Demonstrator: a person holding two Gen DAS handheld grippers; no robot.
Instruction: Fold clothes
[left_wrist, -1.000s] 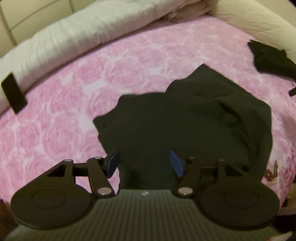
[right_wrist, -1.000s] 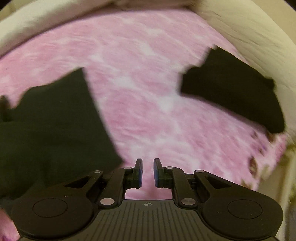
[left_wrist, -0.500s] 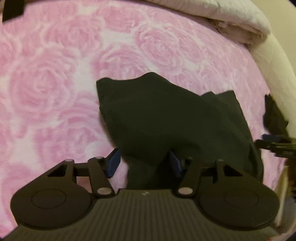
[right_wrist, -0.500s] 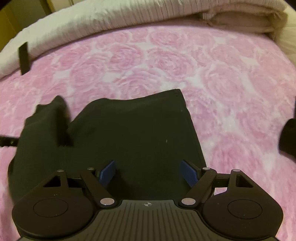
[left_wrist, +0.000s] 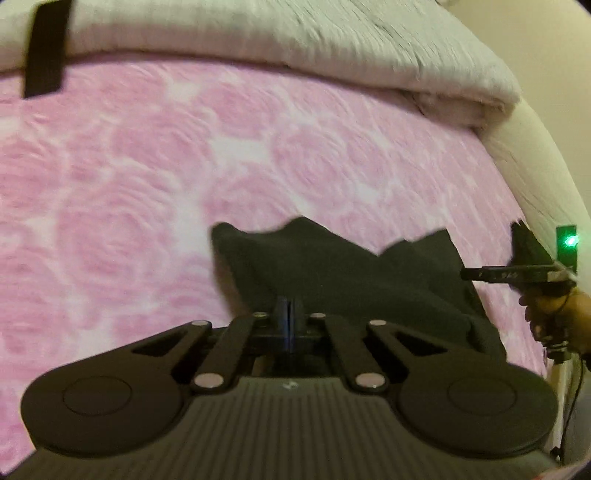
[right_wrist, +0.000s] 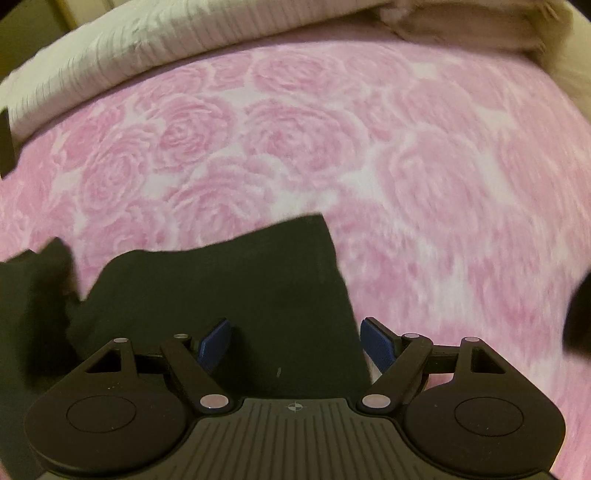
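Observation:
A black garment (left_wrist: 343, 273) lies crumpled on the pink rose-patterned bedspread (left_wrist: 140, 177). My left gripper (left_wrist: 290, 310) is shut on the garment's near left edge. The right gripper also shows at the right edge of the left wrist view (left_wrist: 465, 274), held by a hand. In the right wrist view the same black garment (right_wrist: 236, 291) spreads flat under my right gripper (right_wrist: 295, 341), which is open with blue pads on either side of the garment's near right edge.
A white folded duvet (left_wrist: 295, 40) runs along the far side of the bed. A black strap (left_wrist: 44, 48) hangs over it at left. Another dark cloth (right_wrist: 580, 314) lies at the right edge. A cream bed frame (left_wrist: 532, 177) borders the right.
My left gripper has shut on the garment's edge; it was open half a second ago. My right gripper, shut one second ago, opened and stays open over the garment.

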